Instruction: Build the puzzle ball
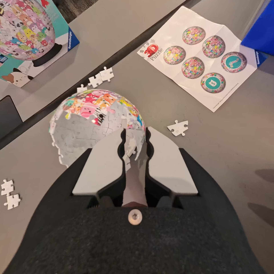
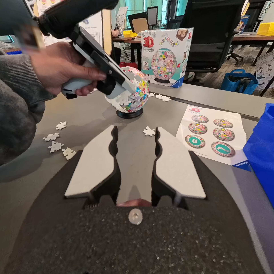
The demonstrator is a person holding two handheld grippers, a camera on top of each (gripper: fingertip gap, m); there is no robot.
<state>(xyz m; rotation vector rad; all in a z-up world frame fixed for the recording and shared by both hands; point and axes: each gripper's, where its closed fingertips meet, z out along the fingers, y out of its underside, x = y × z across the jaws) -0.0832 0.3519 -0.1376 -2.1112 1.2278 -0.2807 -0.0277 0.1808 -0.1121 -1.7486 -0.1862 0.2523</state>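
The partly built puzzle ball (image 1: 92, 112) has a colourful top and a wide opening that shows its grey inside. In the right wrist view the ball (image 2: 139, 89) sits on a black ring stand (image 2: 129, 113). My left gripper (image 1: 135, 130) straddles the ball's open rim, one finger inside and one outside, closed on the wall. It also shows in the right wrist view (image 2: 130, 84), held by a hand (image 2: 59, 66). My right gripper (image 2: 136, 130) is open and empty, low over the table. A loose white piece (image 2: 149, 130) lies just beside its right fingertip.
Loose pieces lie face down left of the ball (image 2: 56, 142) and behind it (image 1: 102, 77). The puzzle box (image 2: 164, 59) stands behind. An instruction sheet (image 2: 210, 133) and a blue bin (image 2: 261, 148) are on the right. A dark seam (image 1: 103, 59) splits two tables. The left gripper's tips are roughly 20 cm from the right gripper's.
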